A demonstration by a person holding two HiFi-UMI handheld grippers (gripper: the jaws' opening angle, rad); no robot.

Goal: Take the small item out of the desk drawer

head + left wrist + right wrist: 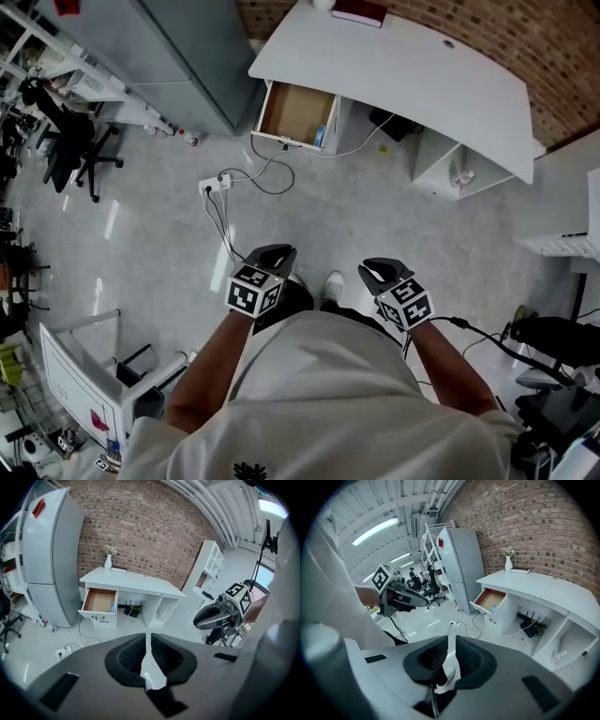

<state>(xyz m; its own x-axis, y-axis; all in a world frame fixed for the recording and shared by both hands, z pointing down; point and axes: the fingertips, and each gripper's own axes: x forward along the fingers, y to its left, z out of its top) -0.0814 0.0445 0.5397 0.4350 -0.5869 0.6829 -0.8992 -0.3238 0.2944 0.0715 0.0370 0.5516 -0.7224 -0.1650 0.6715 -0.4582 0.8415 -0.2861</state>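
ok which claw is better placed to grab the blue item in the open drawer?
Left, marginally. The open drawer with the blue item sits ahead-left of the person, nearer in line with the left claw than the right claw. Both are shut, empty and far from it.

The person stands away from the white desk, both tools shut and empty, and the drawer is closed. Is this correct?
No. The drawer is pulled open, as the head view shows, a small blue item inside. The rest holds: left tool and right tool shut and empty, away from the white desk.
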